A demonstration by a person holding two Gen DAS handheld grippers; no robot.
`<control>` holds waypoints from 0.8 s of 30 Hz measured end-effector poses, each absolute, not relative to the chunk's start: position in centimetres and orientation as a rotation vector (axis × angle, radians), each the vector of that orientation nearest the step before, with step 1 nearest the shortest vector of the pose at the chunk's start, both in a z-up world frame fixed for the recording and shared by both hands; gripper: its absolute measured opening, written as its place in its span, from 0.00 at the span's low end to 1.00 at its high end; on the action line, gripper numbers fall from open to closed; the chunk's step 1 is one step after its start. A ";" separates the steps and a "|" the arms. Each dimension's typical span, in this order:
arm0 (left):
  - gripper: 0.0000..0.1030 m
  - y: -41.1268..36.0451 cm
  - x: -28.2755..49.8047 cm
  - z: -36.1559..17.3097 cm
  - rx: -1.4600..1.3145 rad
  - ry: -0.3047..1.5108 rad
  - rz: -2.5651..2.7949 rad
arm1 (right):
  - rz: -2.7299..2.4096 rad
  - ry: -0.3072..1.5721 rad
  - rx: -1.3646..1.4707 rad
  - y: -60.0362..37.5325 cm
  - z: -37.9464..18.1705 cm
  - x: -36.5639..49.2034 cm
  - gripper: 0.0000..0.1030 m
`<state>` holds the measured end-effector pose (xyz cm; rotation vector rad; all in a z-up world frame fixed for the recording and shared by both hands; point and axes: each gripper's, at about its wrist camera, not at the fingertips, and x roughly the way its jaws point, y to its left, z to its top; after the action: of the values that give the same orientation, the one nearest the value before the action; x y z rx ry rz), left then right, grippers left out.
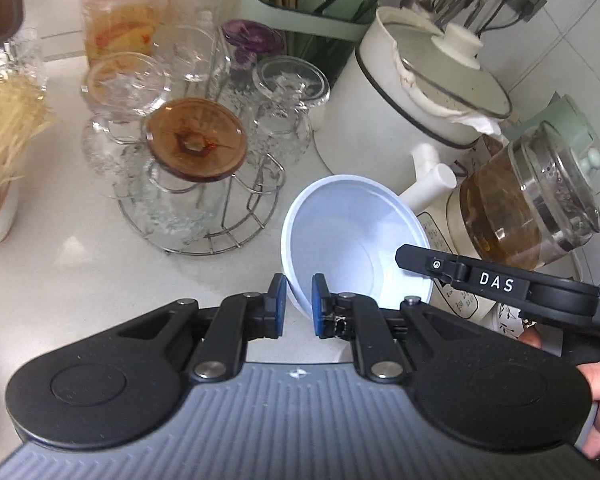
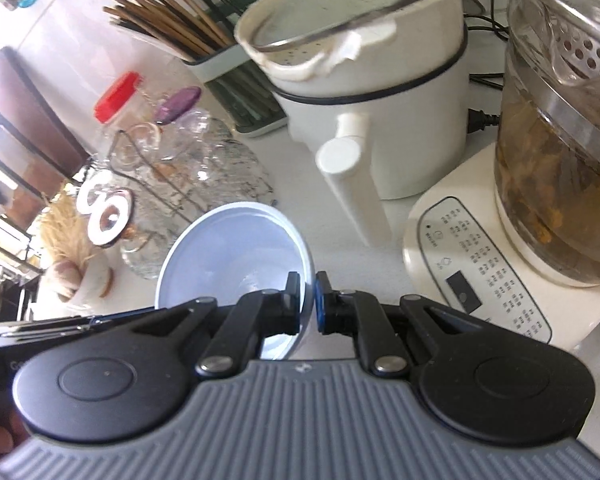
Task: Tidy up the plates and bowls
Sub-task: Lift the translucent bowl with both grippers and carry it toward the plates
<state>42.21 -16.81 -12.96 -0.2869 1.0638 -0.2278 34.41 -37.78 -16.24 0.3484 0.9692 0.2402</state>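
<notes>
Bowl point(image 1: 352, 240) position is the whole matter here: one white plastic bowl hangs between the two grippers, clear of the countertop point(image 1: 80, 264), tilted so its open mouth faces up and toward the cameras.

Seen from the left wrist, the left gripper point(image 1: 299, 306) has its blue pads pressed together on the near-left part of the rim, the thin wall running between them, with the rest of the bowl stretching forward and to the right of the fingertips. From that same view the right gripper point(image 1: 404, 258) comes in from the right, its black finger lying across the far-right rim.

The right wrist view gives the mirror case: the right gripper point(image 2: 308, 304) pinches the bowl's point(image 2: 228, 252) right edge, so the bowl lies ahead and to the left of its fingertips.

Each hand is therefore on an opposite side of the rim, neither nearer than the other; the line between the two grips crosses the bowl's mouth. My judgement is that any carry must keep both grippers travelling together, or the thin rim will flex or slip.

Ahead of the bowl stand a wire rack of glasses point(image 1: 188, 152), a white electric pot point(image 1: 420, 92) and a glass kettle point(image 1: 536, 196), close enough to be clipped.
</notes>
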 end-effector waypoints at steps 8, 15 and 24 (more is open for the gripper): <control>0.15 -14.7 39.7 -11.1 -0.326 1.018 -0.194 | 0.304 0.927 0.350 -36.5 -14.4 33.9 0.09; 0.15 -12.5 38.3 -9.5 -0.335 0.982 -0.200 | 0.340 0.889 0.356 -34.5 -12.6 32.6 0.09; 0.15 -8.2 36.0 -7.8 -0.340 0.927 -0.181 | 0.337 0.843 0.338 -30.1 -11.2 30.1 0.10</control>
<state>36.04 -8.24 -7.84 -0.3404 0.9272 -0.1807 30.10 -30.10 -11.19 0.3379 0.8425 0.3375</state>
